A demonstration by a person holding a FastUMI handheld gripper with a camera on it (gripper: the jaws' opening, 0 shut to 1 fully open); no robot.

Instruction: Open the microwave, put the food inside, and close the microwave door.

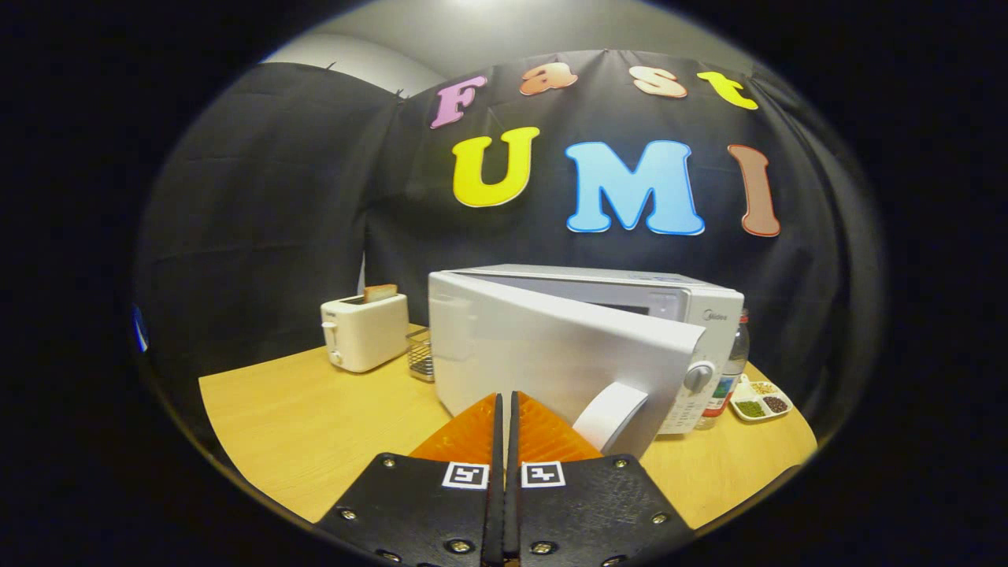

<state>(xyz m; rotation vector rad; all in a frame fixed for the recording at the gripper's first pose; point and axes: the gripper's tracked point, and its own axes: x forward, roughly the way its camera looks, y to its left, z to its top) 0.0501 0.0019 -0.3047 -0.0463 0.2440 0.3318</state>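
Note:
A white microwave [606,285] stands on the wooden table [315,417]. Its door [543,342] hangs partly open, hinged at the left, with the handle side swung out towards me. The curved white handle [610,415] sits low on the door's free edge. My gripper [505,398] is shut with nothing between its fingers. Its tips are close against the outer face of the door, just left of the handle; whether they touch it I cannot tell. The door hides the microwave's inside.
Left of the microwave stands a white toaster [364,331] with a slice of bread [379,293] sticking up. A small wire basket [421,354] sits between them. Right of the microwave are a bottle [732,370] and a divided dish [760,400] near the table's edge.

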